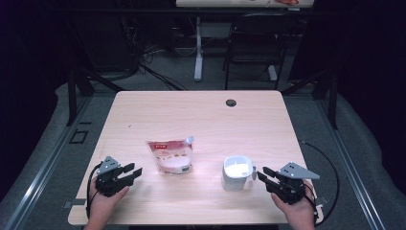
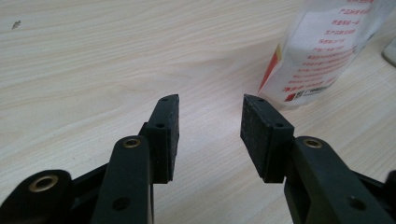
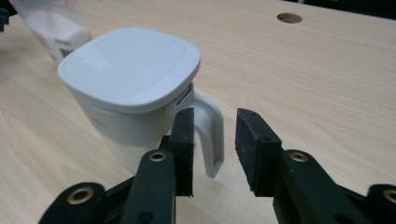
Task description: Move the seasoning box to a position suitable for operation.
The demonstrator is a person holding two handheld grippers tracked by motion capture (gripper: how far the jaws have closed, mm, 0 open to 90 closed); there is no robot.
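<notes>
Lidded white mug stands on counter; right gripper fingers are parted around its handle, unpressed. Handle should be centred before squeezing. Left gripper fingers are held wide, empty, near the spouted pouch.

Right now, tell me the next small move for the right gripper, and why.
Probably ease the right gripper back from the white lidded mug. Its jaws stand open around the handle without pressing it, and the mug stands upright on the table with its lid on.
</notes>
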